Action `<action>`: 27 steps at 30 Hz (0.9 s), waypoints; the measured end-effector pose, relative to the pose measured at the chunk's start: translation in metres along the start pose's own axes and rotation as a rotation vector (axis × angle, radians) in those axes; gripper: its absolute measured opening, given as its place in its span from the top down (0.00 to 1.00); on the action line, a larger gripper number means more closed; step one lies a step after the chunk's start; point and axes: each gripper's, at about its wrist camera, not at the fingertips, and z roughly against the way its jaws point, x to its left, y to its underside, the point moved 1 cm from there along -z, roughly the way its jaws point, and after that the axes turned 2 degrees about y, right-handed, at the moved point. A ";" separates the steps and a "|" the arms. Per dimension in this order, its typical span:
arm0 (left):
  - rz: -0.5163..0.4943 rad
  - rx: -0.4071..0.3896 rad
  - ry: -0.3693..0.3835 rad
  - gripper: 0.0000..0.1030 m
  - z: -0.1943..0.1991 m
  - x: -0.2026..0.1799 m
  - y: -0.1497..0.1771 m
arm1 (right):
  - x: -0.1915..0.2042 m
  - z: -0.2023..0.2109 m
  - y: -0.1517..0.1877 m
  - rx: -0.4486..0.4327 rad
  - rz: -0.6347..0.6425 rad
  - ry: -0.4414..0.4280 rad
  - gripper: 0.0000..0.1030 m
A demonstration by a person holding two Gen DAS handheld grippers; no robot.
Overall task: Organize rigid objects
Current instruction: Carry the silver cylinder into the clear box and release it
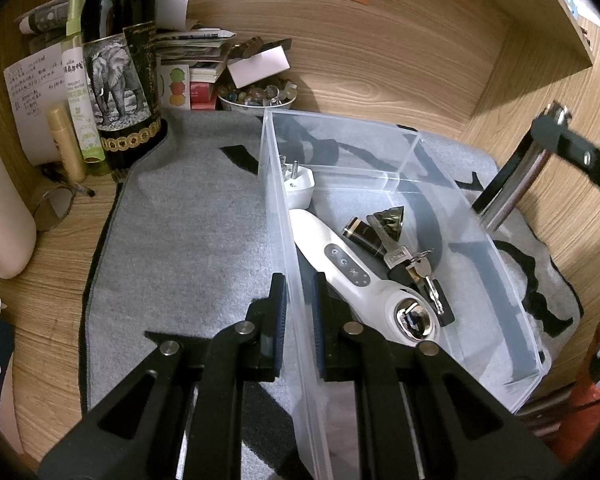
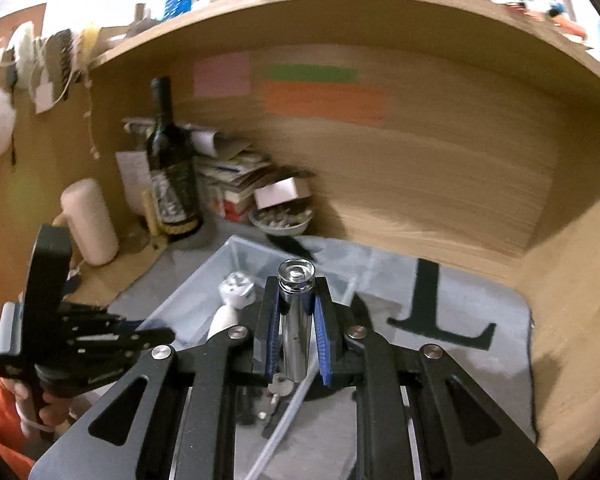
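Note:
A clear plastic bin [image 1: 476,216] stands on a grey mat [image 1: 188,248]. Inside lie a white plug adapter [image 1: 298,185], a white handheld device [image 1: 352,276], a bunch of keys [image 1: 416,268], a small dark cylinder [image 1: 362,234] and a dark pyramid [image 1: 392,222]. My left gripper [image 1: 300,300] straddles the bin's left wall, one finger on each side, closed against it. My right gripper [image 2: 296,312] is shut on a shiny metal cylinder [image 2: 296,320] and holds it above the bin [image 2: 204,284]. The cylinder also shows at the right of the left wrist view [image 1: 508,188].
A dark wine bottle [image 1: 118,68], spray bottles, papers and a bowl of small stones [image 1: 256,94] crowd the back left corner. Wooden walls enclose the desk at the back and right. A white container [image 1: 0,208] stands at the left.

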 end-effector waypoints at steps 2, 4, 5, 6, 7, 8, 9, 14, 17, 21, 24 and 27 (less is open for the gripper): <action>0.003 0.000 0.004 0.89 0.000 0.000 0.000 | 0.005 -0.004 0.005 0.019 0.006 -0.024 0.86; 0.002 0.001 0.006 0.89 0.000 0.000 0.000 | 0.008 -0.008 0.010 0.044 0.010 -0.042 0.86; 0.000 0.001 0.006 0.89 0.000 0.000 0.000 | 0.009 -0.011 0.011 0.053 0.012 -0.045 0.86; -0.002 0.001 0.005 0.89 0.000 -0.001 0.001 | 0.010 -0.013 0.013 0.066 0.016 -0.046 0.86; -0.003 0.000 0.004 0.89 0.001 -0.001 0.001 | 0.011 -0.018 0.016 0.084 0.019 -0.047 0.86; -0.003 0.000 0.004 0.89 0.001 -0.001 0.001 | 0.013 -0.025 0.019 0.110 0.019 -0.054 0.86; -0.002 -0.001 0.004 0.89 0.001 -0.001 0.001 | 0.014 -0.032 0.022 0.134 0.019 -0.065 0.86; -0.004 0.001 0.005 0.89 0.001 -0.001 0.001 | 0.021 -0.056 0.031 0.211 0.032 -0.085 0.86; -0.003 0.000 0.004 0.89 0.001 -0.002 0.002 | 0.021 -0.063 0.029 0.214 0.027 -0.079 0.86; -0.005 0.001 0.005 0.89 0.001 -0.001 0.001 | 0.016 -0.068 0.027 0.226 -0.009 -0.090 0.70; -0.007 0.000 0.003 0.89 0.001 -0.001 0.001 | 0.011 -0.063 0.028 0.202 -0.026 -0.072 0.53; -0.007 -0.001 0.001 0.89 0.001 -0.001 0.000 | 0.007 -0.055 0.029 0.185 -0.029 -0.060 0.44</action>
